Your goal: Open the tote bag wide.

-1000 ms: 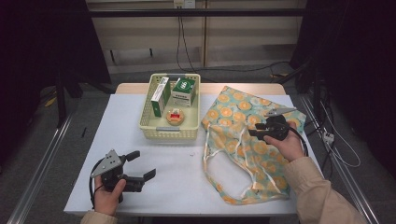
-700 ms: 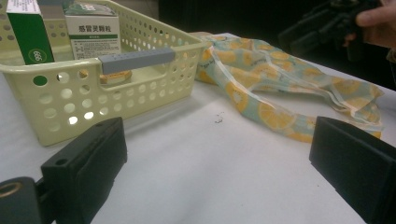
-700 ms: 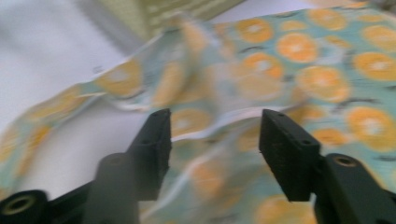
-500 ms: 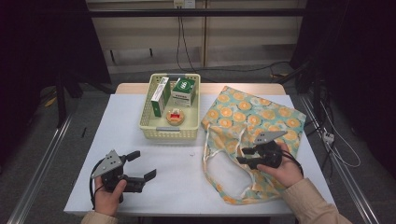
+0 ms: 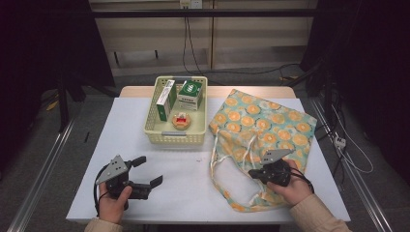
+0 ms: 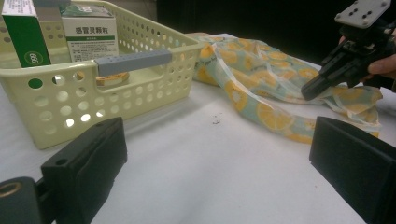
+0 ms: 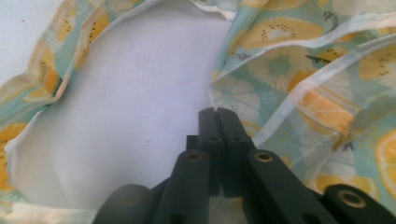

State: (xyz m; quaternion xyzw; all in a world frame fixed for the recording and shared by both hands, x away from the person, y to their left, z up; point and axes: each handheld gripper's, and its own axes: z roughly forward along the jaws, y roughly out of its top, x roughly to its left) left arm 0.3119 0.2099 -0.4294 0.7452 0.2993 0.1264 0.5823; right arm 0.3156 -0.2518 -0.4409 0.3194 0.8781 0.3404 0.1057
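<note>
Right gripper view | right gripper (image 7: 217, 114) jaws closed | bag (image 7: 299, 70) edge beside tips

- The right gripper (image 7: 217, 112) rises from the bottom edge of the right gripper view; its two black jaws stand pressed flat together, having just been closing.
- No cloth is visibly caught between the jaw tips; whether any fabric is pinched lower down cannot be told.
- The fabric bag (image 7: 299, 60), pale green with an orange-slice print, lies just right of the jaw tips and extends to the upper right.
- A pale strap (image 7: 308, 84) of the bag crosses the print diagonally, right of the jaws.
- A second printed band (image 7: 51, 74) curves along the left side, well apart from the jaws.
- The white table (image 7: 135, 93) shows bare between band and bag, left of and beyond the jaw tips.
</note>
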